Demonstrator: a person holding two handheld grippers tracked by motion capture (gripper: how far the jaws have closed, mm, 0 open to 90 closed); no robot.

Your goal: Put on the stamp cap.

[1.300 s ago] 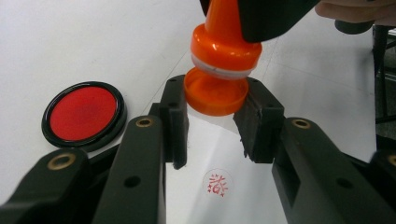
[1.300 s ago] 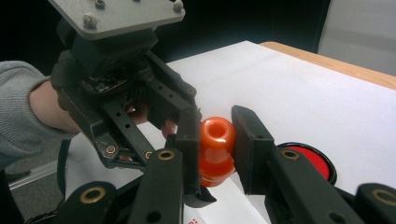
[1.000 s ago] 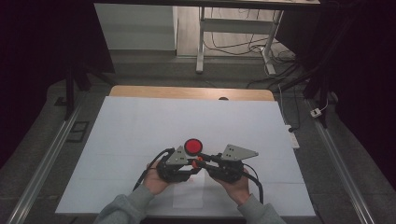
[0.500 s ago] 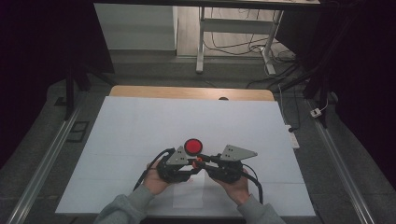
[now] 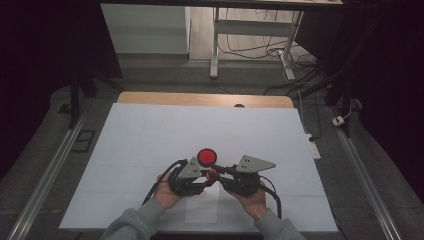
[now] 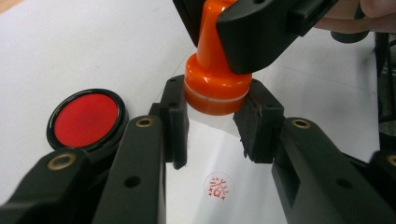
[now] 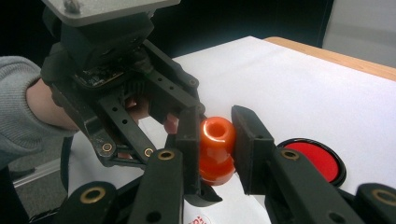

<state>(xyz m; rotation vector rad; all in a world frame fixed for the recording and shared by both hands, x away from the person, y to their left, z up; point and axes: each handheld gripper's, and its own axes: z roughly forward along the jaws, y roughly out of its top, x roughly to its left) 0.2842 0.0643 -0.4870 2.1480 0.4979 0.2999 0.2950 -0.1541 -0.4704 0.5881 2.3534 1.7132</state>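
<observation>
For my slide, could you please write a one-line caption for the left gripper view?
Both grippers clamp an orange plastic stamp above a red imprint on white paper, beside a round red ink pad.

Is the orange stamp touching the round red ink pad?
Apart. In the left gripper view, the orange stamp sits clamped between black jaws, and bare white paper shows between it and the red ink pad.

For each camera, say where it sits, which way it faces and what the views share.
High view: above the table, looking forward and down; both forearms, left gripper, right gripper.
Left gripper view: along its jaws at the orange stamp.
Right gripper view: along its jaws, facing the other hand.
Shared: stamp, red ink pad.
</observation>
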